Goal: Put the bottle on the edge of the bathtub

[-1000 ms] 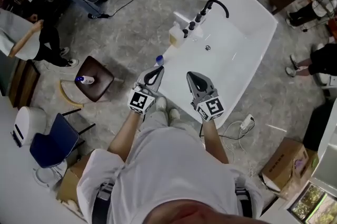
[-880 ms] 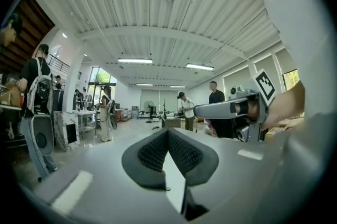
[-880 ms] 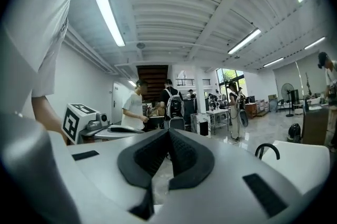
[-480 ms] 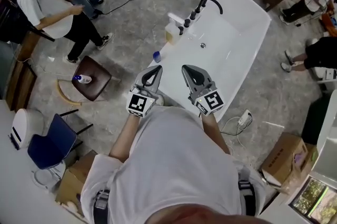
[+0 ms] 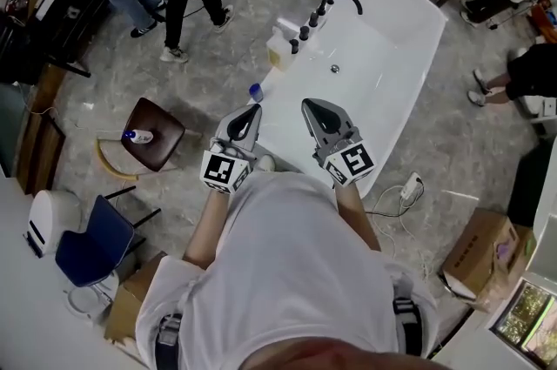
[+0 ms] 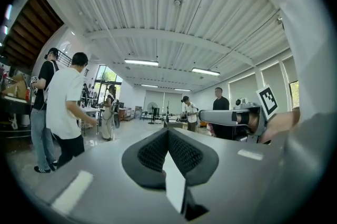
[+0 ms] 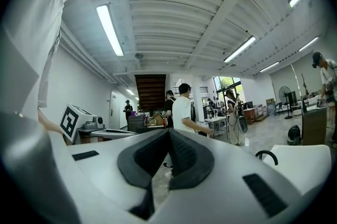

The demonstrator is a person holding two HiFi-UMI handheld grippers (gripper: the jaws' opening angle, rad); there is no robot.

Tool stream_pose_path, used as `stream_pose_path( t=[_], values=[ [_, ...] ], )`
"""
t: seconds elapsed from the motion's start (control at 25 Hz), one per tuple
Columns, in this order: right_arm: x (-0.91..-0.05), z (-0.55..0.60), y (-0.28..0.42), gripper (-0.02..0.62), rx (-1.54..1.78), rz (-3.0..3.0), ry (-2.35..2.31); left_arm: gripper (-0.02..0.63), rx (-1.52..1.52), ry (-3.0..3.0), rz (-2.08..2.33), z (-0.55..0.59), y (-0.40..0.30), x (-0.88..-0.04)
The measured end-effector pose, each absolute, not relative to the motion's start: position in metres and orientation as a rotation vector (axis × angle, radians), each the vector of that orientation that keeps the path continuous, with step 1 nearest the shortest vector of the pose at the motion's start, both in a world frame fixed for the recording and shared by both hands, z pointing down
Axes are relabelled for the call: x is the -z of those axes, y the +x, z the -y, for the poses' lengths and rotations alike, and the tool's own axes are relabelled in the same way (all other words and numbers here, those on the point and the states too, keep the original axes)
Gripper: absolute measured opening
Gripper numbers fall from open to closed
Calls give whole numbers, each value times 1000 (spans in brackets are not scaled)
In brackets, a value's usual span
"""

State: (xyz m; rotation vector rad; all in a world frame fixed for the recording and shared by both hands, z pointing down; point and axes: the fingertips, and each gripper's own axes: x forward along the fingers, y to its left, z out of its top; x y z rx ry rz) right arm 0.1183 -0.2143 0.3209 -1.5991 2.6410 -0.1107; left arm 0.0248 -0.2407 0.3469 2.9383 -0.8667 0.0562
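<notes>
Left gripper [image 5: 250, 111]: jaws closed pad to pad, nothing held. Right gripper [image 5: 310, 105]: likewise closed and empty. Both are held over the near end of the white bathtub [image 5: 409, 63]. A small blue-topped bottle [image 5: 256, 92] stands at the tub's left rim, just ahead of the left gripper; whether it rests on the rim cannot be told. A white bottle [image 5: 137, 136] with a blue cap lies on a brown stool [image 5: 167, 121], well apart.

Left gripper [image 5: 252, 110] closed, right gripper [image 5: 307, 105] closed, both empty, held side by side
</notes>
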Motion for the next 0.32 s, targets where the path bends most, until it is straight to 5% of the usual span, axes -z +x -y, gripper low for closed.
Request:
stream_pose_path(
  t=[0.32],
  values=[
    [-328,210,126,0,135,-2659,-1598,2,-81,2953,810,234,42,-348]
  ],
)
